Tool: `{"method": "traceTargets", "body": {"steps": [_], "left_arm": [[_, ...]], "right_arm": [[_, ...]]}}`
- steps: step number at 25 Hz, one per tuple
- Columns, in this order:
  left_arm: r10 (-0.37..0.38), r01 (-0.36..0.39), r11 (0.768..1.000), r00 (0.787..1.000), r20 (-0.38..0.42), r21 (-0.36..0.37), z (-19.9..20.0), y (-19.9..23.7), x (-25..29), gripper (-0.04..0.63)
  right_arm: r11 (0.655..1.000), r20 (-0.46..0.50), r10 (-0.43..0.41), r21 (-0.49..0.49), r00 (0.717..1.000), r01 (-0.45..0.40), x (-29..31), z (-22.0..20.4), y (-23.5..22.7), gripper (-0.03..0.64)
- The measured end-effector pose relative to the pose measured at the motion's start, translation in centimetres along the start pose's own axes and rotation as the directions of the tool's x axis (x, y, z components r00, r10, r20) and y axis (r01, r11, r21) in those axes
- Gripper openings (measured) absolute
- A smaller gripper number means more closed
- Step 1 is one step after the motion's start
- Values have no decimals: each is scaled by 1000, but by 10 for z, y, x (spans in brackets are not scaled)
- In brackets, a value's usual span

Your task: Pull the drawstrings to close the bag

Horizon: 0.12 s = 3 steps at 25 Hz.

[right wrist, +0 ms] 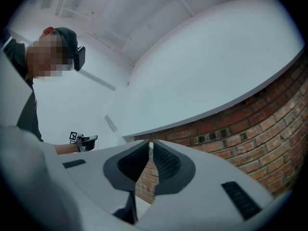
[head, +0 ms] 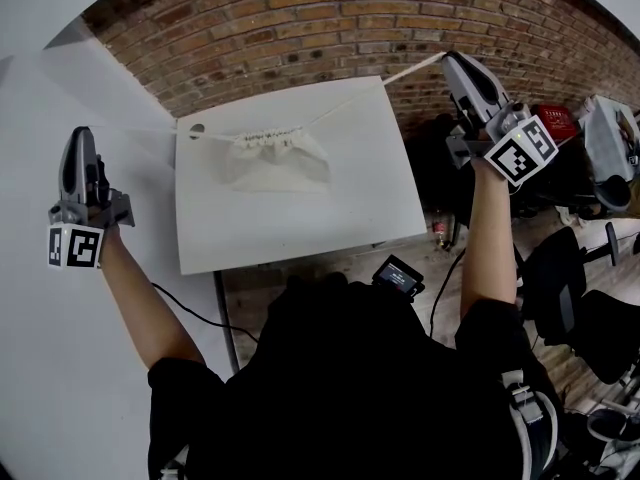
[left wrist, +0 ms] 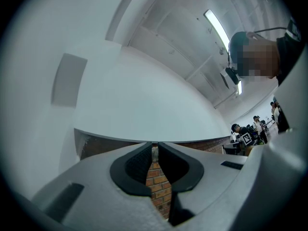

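Note:
A white drawstring bag (head: 277, 160) lies on the white table (head: 300, 223), its mouth gathered into tight pleats (head: 268, 137). One drawstring (head: 365, 90) runs taut from the mouth up to the right, into my right gripper (head: 449, 59). That gripper is held beyond the table's far right corner and is shut on the cord's end (right wrist: 150, 148). A fainter cord (head: 150, 132) leads left to my left gripper (head: 79, 133), out past the table's left edge. In the left gripper view its jaws pinch a bit of white cord (left wrist: 154, 151).
A brick wall (head: 300, 18) runs behind the table and a white wall (head: 40, 98) stands at the left. The table has a round cable hole (head: 196, 129). Office chairs (head: 580, 308) crowd the right side, and a bottle (head: 438, 230) stands on the floor.

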State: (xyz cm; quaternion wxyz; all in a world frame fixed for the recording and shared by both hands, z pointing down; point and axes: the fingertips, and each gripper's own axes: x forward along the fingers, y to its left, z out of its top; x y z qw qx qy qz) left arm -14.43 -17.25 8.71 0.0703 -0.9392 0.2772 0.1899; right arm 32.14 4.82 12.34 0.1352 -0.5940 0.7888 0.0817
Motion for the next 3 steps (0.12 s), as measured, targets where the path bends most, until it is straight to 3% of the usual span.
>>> {"method": "traceTargets", "body": {"steps": [3], "left_arm": [[-5, 5, 1000, 1000, 1, -2, 1, -2, 1, 51]], "right_arm": [[1000, 4, -3, -2, 1000, 3, -2, 2, -2, 34]]}}
